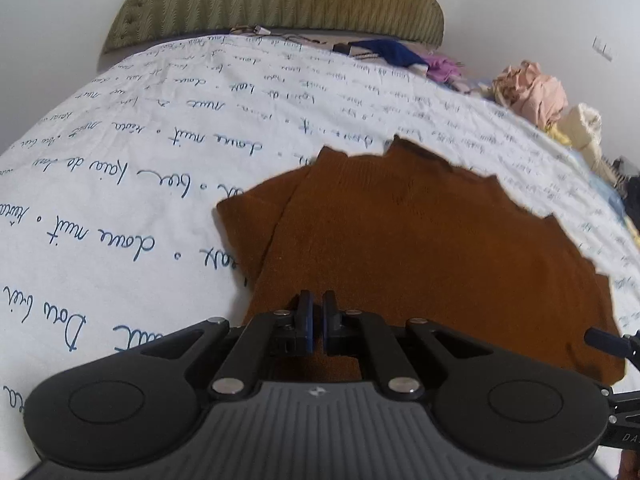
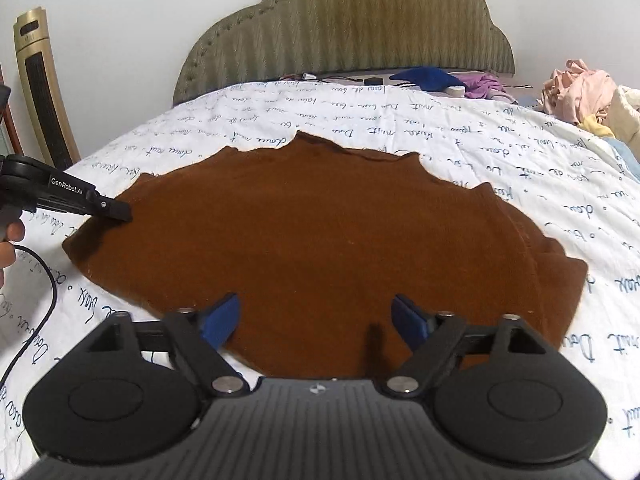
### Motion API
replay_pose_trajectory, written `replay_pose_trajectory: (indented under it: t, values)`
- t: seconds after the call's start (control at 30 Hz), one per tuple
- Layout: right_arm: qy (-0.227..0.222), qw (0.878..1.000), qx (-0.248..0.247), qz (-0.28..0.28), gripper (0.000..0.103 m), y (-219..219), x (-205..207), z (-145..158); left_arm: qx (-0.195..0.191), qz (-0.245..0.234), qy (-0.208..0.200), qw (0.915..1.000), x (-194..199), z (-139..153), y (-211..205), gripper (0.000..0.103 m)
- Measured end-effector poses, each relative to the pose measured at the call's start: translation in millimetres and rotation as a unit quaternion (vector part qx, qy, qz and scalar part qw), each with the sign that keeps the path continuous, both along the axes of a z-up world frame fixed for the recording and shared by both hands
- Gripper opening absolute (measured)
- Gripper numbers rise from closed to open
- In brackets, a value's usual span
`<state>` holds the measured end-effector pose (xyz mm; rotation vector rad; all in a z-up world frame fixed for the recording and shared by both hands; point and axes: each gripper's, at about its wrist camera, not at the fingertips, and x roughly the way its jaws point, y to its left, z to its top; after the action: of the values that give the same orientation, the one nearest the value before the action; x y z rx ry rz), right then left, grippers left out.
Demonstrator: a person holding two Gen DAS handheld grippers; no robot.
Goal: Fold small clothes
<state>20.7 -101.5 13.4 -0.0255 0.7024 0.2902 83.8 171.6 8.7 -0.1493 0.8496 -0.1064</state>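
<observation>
A rust-brown knitted garment (image 2: 320, 232) lies spread flat on the bed, its left side folded over in a layer (image 1: 256, 220). My left gripper (image 1: 317, 300) is shut and hovers low over the garment's near part. No cloth shows between its pads. In the right wrist view the left gripper (image 2: 120, 213) has its tip at the garment's left edge, with a hand behind it. My right gripper (image 2: 316, 314) stands open over the garment's near hem, with its blue pads (image 2: 222, 318) wide apart and nothing pinched.
The bed has a white sheet with blue script (image 2: 480, 128) and an olive headboard (image 2: 360, 28). Blue and purple clothes (image 2: 432, 78) lie near the headboard. A pile of pink and cream clothes (image 2: 584, 92) sits at the right. A gold tower fan (image 2: 40, 80) stands left. A black cable (image 2: 44, 288) trails at the left.
</observation>
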Motion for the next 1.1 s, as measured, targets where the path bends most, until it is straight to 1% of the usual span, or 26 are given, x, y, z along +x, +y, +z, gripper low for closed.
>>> replay_pose_trajectory:
  t: [0.03, 0.1, 0.13, 0.17, 0.23, 0.3, 0.4, 0.87, 0.97, 1.03, 1.1]
  values:
    - [0.009, 1.0, -0.006, 0.001, 0.084, 3.3, 1.9, -4.5, 0.006, 0.002, 0.005, 1.0, -0.1, -3.4, -1.6, 0.004]
    - [0.028, 0.999, -0.017, 0.001, 0.084, 5.6, 2.7, -14.1, 0.014, 0.001, 0.001, 0.9999, -3.7, -6.8, -4.4, 0.004]
    - [0.031, 0.999, -0.021, 0.002, 0.086, 7.0, 1.7, -17.6, 0.02, 0.0, -0.002, 0.9998, -5.7, -6.7, -6.3, 0.004]
    - [0.029, 0.999, -0.028, 0.004, 0.088, 8.3, -0.2, -20.6, 0.026, -0.001, -0.004, 0.9997, -6.9, -6.4, -8.4, 0.004]
    - [0.022, 0.999, -0.043, 0.007, 0.096, 11.5, -4.1, -25.2, 0.034, -0.001, -0.004, 0.9994, -8.2, -6.3, -11.3, 0.004]
    - [0.02, 0.998, -0.056, 0.009, 0.098, 15.0, -7.1, -30.3, 0.039, -0.001, -0.004, 0.9992, -8.0, -7.1, -12.9, 0.004]
    - [0.004, 0.998, -0.07, 0.009, 0.102, 18.9, -13.5, -35.8, 0.041, 0.001, -0.004, 0.9992, -8.1, -8.1, -13.8, 0.004]
    - [-0.007, 0.998, -0.07, 0.007, 0.103, 17.2, -15.9, -37.6, 0.054, -0.005, -0.006, 0.9985, -8.0, -10.1, -17.9, 0.005]
    - [-0.007, 0.997, -0.071, 0.006, 0.103, 17.2, -16.4, -37.2, 0.044, -0.002, -0.008, 0.999, -8.8, -7.9, -15.3, 0.005]
    - [-0.009, 0.997, -0.071, 0.006, 0.103, 18.2, -18.3, -34.2, 0.018, 0.005, -0.01, 0.9998, -10.4, -2.6, -7.4, 0.005]
    - [-0.019, 0.998, -0.061, 0.011, 0.102, 19.3, -23.2, -28.6, -0.013, 0.013, -0.015, 0.9997, -11.1, 3.9, 5.0, 0.005]
